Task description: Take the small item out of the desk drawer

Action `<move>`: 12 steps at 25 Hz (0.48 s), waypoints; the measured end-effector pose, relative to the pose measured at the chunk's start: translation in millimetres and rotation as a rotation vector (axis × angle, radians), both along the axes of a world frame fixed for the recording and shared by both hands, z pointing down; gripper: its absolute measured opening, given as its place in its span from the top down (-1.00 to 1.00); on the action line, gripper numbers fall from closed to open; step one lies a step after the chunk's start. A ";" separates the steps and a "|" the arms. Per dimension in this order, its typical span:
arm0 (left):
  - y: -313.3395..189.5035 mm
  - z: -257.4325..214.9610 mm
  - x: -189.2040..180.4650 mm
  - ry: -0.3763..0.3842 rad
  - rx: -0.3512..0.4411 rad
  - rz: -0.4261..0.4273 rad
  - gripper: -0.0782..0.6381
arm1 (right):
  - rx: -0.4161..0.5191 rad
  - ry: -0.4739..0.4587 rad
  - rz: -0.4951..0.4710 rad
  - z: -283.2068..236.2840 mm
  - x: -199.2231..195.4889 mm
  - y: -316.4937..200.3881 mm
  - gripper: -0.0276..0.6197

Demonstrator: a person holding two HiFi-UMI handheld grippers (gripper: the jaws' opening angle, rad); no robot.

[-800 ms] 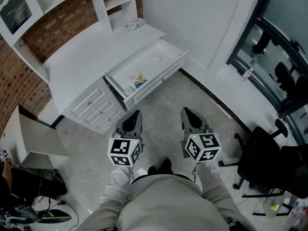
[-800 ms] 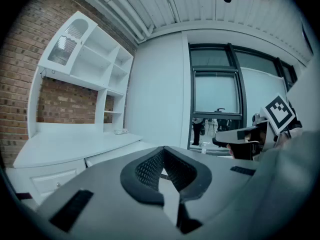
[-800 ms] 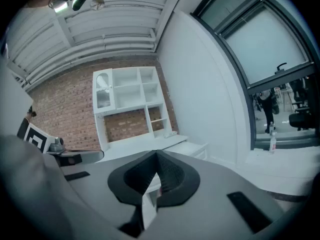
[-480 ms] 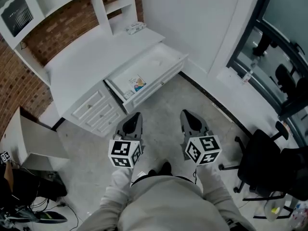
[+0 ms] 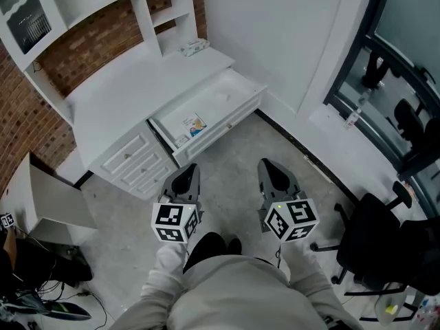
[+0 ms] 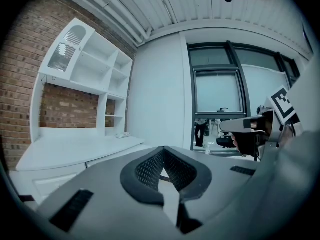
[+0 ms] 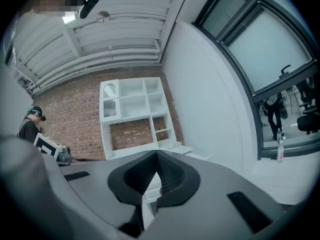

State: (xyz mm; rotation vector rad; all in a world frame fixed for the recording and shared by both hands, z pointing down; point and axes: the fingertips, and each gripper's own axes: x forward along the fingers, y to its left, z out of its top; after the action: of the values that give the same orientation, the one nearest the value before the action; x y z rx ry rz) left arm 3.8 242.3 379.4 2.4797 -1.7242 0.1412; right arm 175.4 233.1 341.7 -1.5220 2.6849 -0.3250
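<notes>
The white desk (image 5: 124, 81) has its top drawer (image 5: 230, 111) pulled open. A small flat item with colour print (image 5: 194, 125) lies in the drawer's near left part. My left gripper (image 5: 187, 168) and right gripper (image 5: 269, 163) hang side by side over the floor, short of the drawer front. Both are shut, with nothing between their jaws. In the left gripper view the left gripper's jaws (image 6: 163, 150) meet at the tip and point towards the desk. In the right gripper view the right gripper (image 7: 156, 155) is also shut and faces the shelf unit (image 7: 132, 114).
A small box (image 5: 192, 46) lies on the desk top by the shelves. Lower drawers (image 5: 134, 160) are closed. A black office chair (image 5: 375, 232) stands to the right, and a pale board (image 5: 51, 198) and cables (image 5: 41, 301) to the left. Glass panels (image 5: 392, 81) run along the right.
The head view has shifted a little, so more of the shelves shows and the drawer sits slightly lower in the frame. Both grippers stay shut and side by side.
</notes>
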 end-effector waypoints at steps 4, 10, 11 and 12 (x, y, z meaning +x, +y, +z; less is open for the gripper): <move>-1.4 1.2 2.7 -0.006 -0.009 -0.011 0.73 | 0.012 -0.018 -0.004 -7.0 4.1 -3.0 0.83; -12.7 4.4 3.2 0.011 -0.022 -0.018 0.73 | 0.029 -0.031 -0.013 -13.7 8.8 -15.4 0.80; -15.5 5.2 3.2 0.012 -0.023 -0.019 0.73 | 0.027 -0.039 -0.016 -14.0 9.2 -18.2 0.76; -18.7 5.4 3.1 0.012 -0.024 -0.020 0.73 | 0.023 -0.045 -0.019 -14.2 9.3 -21.4 0.71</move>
State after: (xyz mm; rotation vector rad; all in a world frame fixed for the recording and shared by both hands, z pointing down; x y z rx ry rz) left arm 6.9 223.6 384.8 2.4406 -1.7321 0.1431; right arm 184.7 211.7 327.5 -1.4657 2.6609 -0.3239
